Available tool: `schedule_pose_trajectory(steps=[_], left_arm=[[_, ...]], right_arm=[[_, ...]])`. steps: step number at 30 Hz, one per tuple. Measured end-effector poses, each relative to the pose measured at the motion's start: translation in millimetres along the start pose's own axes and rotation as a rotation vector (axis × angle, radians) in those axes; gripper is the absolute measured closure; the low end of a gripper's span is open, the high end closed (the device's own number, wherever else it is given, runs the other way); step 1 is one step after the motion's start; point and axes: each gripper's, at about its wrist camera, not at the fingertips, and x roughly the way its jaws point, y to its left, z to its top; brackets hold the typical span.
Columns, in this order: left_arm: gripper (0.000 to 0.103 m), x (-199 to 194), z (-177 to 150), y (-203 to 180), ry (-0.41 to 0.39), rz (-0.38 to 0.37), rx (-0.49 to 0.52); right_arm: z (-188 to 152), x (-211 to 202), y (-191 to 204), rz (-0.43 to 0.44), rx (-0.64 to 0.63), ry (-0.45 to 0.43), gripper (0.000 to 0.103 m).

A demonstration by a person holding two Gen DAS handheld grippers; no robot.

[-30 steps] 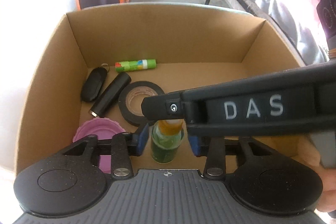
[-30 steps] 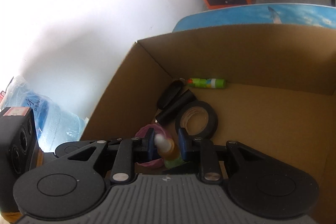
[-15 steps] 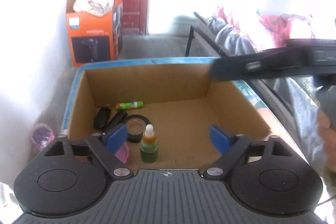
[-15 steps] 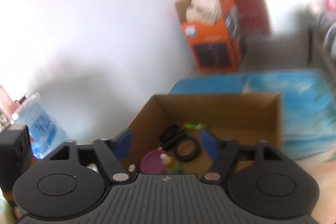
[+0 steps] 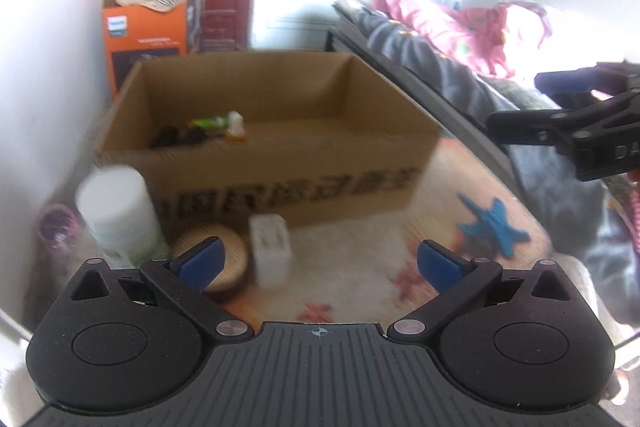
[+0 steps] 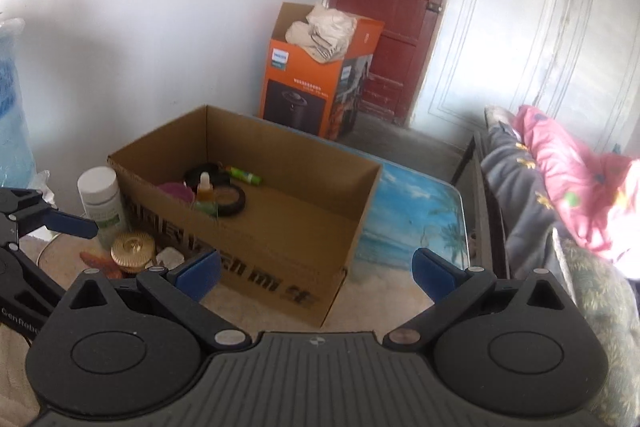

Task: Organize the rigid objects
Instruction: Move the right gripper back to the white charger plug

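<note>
A cardboard box (image 5: 280, 183) (image 6: 280, 251) stands on the table. Inside it are a green dropper bottle (image 6: 205, 195) (image 5: 236, 127), a black tape roll (image 6: 232, 201), a pink lid (image 6: 176, 191), a green tube (image 6: 244, 175) (image 5: 208, 123) and dark items (image 5: 176, 137). Outside the box's front left stand a white jar (image 5: 116, 203) (image 6: 102, 201), a round gold tin (image 5: 218, 259) (image 6: 132, 249) and a small white box (image 5: 270, 249). My left gripper (image 5: 320, 261) is open and empty, back from the box. My right gripper (image 6: 316, 273) is open and empty, above the box's near corner.
An orange appliance carton (image 6: 316, 75) (image 5: 152, 27) stands on the floor by a red door (image 6: 392, 7). A sofa with a pink blanket (image 6: 568, 179) (image 5: 460, 23) runs along the right. A blue water jug (image 6: 12, 107) is at far left. The table (image 6: 412, 211) has a beach print.
Both grippers opened, let go of the dropper bottle inside the box, and pulled back and up out of the box. The bottle stays upright in the box.
</note>
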Motion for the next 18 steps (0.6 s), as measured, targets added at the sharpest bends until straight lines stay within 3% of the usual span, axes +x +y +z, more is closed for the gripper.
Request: schedule_pose_trajectory(steps=[4,7,11,18], left_arm=[[0.0,-1,-11,-3,-0.011,-0.083,-0.028],[0.0,0,-16,-2,-0.025,-0.101,-0.037],[0.0,8,-26,-5,-0.045,-0.014,0.004],[0.003,30,-42,-12,-0.047,0.079,0.094]], right_arm=[[-14,-3,4,0.014,0.02,0.006,0.0],[-20,-8,2,0.053,0.035,-0.026,0.0],[-28,0,-1,0.171,0.178,-0.069,0.0],[-48,45,5,0.329,0.441,-0.031,0.0]])
